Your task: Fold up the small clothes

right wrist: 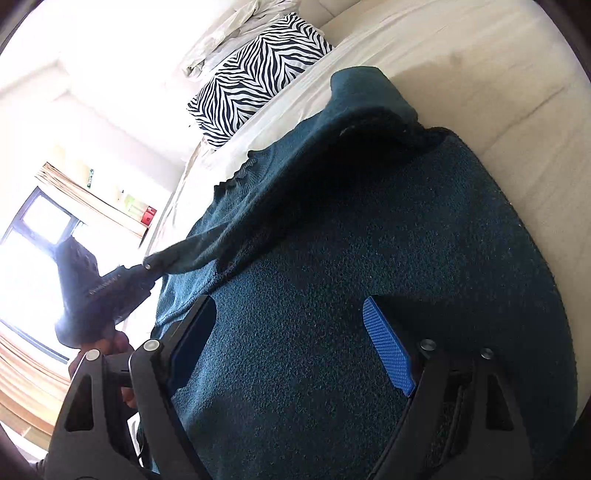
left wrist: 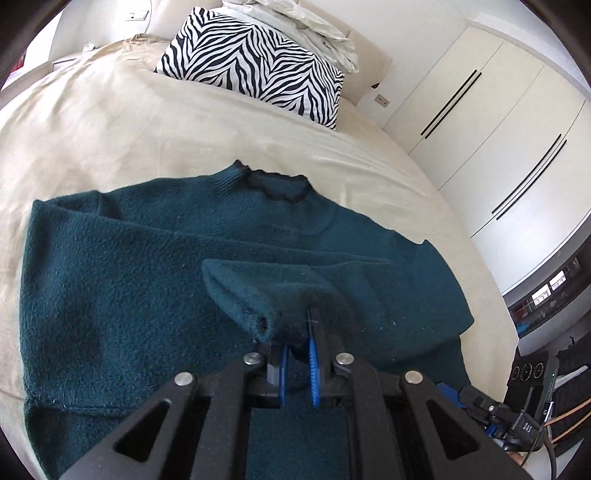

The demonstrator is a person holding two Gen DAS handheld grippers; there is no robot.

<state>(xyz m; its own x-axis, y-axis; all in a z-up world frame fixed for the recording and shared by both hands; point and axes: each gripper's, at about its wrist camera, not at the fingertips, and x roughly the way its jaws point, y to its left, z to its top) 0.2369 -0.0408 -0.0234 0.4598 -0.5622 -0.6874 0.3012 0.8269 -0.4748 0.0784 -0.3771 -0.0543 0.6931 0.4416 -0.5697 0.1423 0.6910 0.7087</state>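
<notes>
A dark teal knit sweater [left wrist: 122,266] lies spread on the cream bed [left wrist: 110,122], its neck pointing away. My left gripper [left wrist: 297,347] is shut on the cuff of one sleeve [left wrist: 258,291], holding it folded over the sweater's body. In the right wrist view the sweater [right wrist: 369,258] fills the frame. My right gripper [right wrist: 291,332] is open just above the sweater's body, its blue pads [right wrist: 388,347] wide apart. The left gripper [right wrist: 110,288] shows there at the left, pulling the sleeve [right wrist: 207,247] taut.
A zebra-print pillow [left wrist: 255,66] and rumpled white bedding [left wrist: 314,33] lie at the head of the bed. White wardrobe doors [left wrist: 498,122] stand to the right. A window [right wrist: 37,229] and wooden floor show at the left of the right wrist view.
</notes>
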